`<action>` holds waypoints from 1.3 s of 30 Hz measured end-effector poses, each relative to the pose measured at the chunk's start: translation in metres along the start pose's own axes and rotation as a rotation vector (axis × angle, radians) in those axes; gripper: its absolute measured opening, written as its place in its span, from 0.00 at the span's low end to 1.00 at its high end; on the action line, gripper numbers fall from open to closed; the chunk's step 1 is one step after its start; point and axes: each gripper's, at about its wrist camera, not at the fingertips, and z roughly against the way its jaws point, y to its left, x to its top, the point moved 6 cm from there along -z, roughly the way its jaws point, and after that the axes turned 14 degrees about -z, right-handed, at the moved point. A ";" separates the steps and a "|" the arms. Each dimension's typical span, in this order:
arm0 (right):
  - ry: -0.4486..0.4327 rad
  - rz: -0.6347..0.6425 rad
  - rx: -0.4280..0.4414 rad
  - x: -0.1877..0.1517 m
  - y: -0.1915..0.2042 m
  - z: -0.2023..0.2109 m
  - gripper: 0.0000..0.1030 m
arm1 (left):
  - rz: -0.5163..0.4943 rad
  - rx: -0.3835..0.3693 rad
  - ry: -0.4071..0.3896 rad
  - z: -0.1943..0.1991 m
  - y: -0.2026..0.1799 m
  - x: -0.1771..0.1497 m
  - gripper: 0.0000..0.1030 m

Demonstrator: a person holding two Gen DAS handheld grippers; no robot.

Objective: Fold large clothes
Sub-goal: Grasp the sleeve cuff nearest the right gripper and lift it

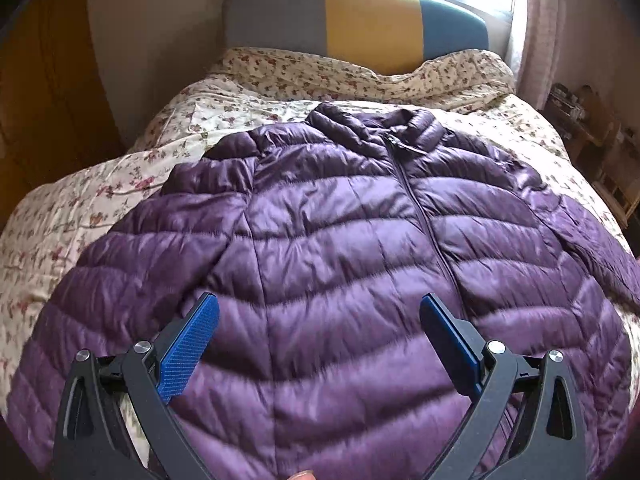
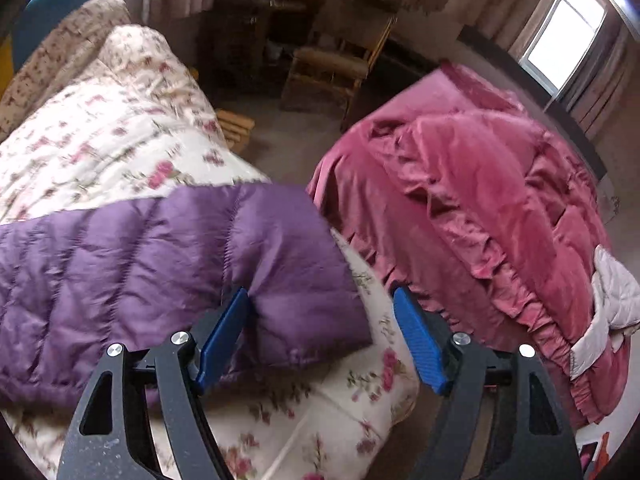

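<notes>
Nearest the left wrist camera, the left gripper hangs with its blue pads spread wide over the lower front of the purple puffer jacket, holding nothing. That jacket lies face up and zipped on the floral quilt, collar toward the far headboard, sleeves angled out to each side. At the right, the right gripper is also wide apart, its left pad pressing into the sleeve end near the cuff, the other pad over bare quilt. Beyond it sits a rose-pink bedspread on a separate bed. The step in hand looks like bringing the sleeve in: close on both slippery layers near the cuff, lift low, and lay it straight across the chest.
</notes>
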 end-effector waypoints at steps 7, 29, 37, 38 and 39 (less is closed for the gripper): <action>0.042 -0.055 0.038 -0.004 0.004 -0.017 0.70 | 0.003 0.030 0.010 -0.022 0.015 0.008 0.97; -0.171 0.162 0.088 -0.002 0.085 0.049 0.17 | 0.069 -0.032 0.090 -0.061 0.036 0.002 0.97; -0.319 0.358 0.165 -0.026 0.167 0.105 0.16 | 0.094 -0.062 0.077 -0.059 0.041 0.002 0.97; -0.330 0.380 0.175 -0.031 0.176 0.111 0.16 | 0.096 -0.066 0.075 -0.058 0.042 0.001 0.97; -0.345 0.407 0.192 -0.037 0.186 0.118 0.16 | 0.097 -0.068 0.073 -0.057 0.043 0.001 0.97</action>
